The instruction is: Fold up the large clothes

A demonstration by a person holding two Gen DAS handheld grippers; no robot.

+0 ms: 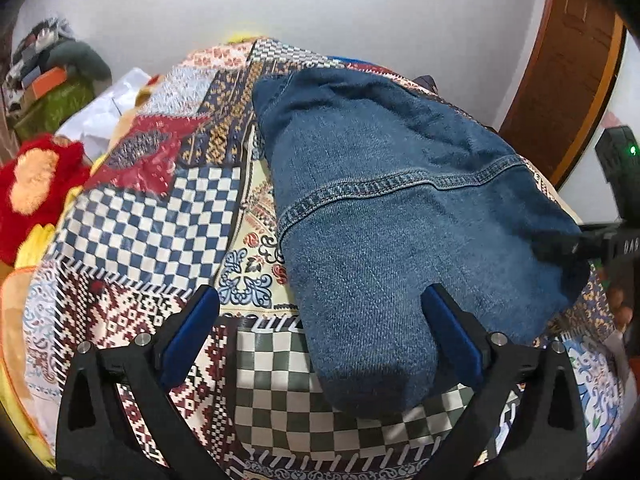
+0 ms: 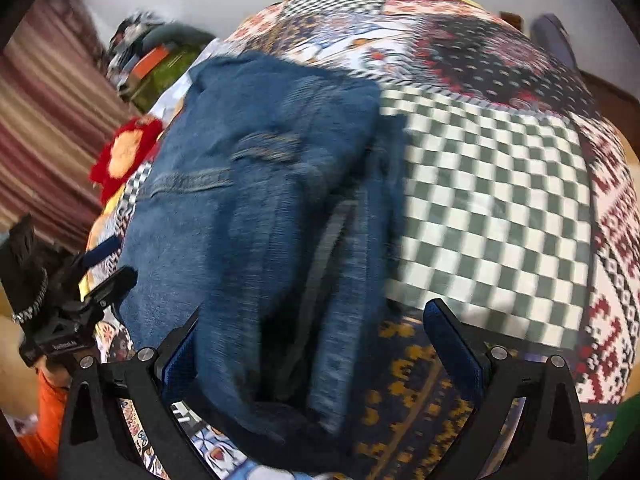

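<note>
jeans (image 1: 400, 216): denim bundle on the patchwork bedspread (image 1: 152, 216).
left gripper (image 1: 320, 332): spread, straddling jeans' near end; we pinch the edge squarely.
right gripper (image 2: 312, 344): spread, nothing pinched; blurred.

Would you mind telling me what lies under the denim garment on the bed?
The denim garment rests on a patchwork bedspread, whose checked and patterned patches show all around it. Whatever lies directly beneath the denim is covered.
</note>
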